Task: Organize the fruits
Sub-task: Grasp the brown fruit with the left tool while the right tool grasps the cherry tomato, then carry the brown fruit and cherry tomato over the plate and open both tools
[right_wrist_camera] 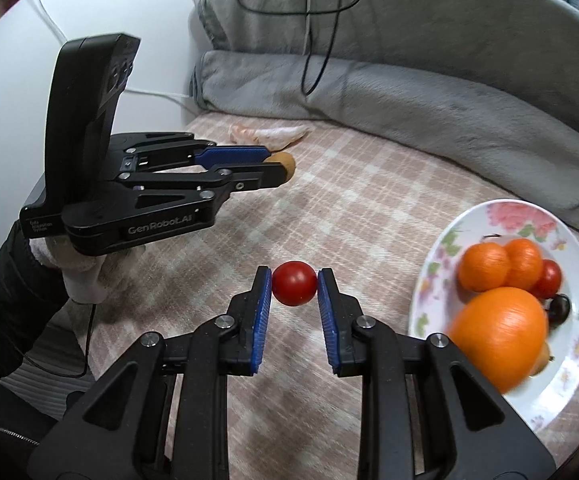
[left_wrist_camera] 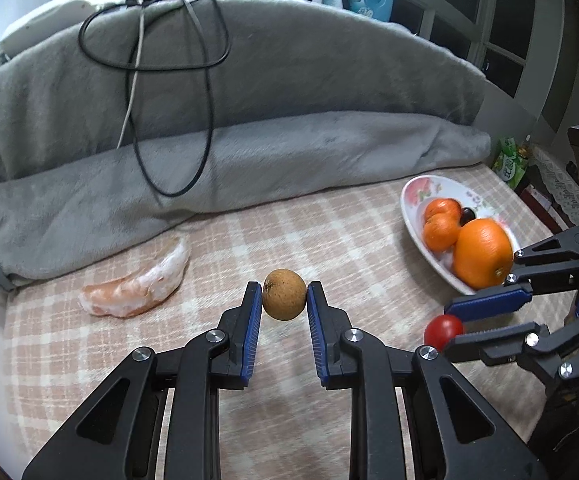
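Observation:
My left gripper (left_wrist_camera: 283, 295) is shut on a small round brown fruit (left_wrist_camera: 284, 294) above the checked cloth; it also shows in the right wrist view (right_wrist_camera: 277, 166) with the brown fruit (right_wrist_camera: 285, 161) at its tips. My right gripper (right_wrist_camera: 294, 283) is shut on a red cherry tomato (right_wrist_camera: 294, 283); in the left wrist view the right gripper (left_wrist_camera: 455, 326) holds the tomato (left_wrist_camera: 443, 330) at the right. A flowered white plate (right_wrist_camera: 501, 216) (left_wrist_camera: 413, 196) holds a large orange (right_wrist_camera: 497, 332), two small oranges (right_wrist_camera: 499, 266), a cherry tomato and a dark fruit. A peeled citrus segment (left_wrist_camera: 139, 286) lies on the cloth at the left.
A folded grey blanket (left_wrist_camera: 249, 120) with black and white cables (left_wrist_camera: 205, 80) runs along the back of the checked cloth (left_wrist_camera: 329, 220). A white wall (right_wrist_camera: 29, 80) is at the left. Bottles and a green packet (left_wrist_camera: 509, 160) stand beyond the plate.

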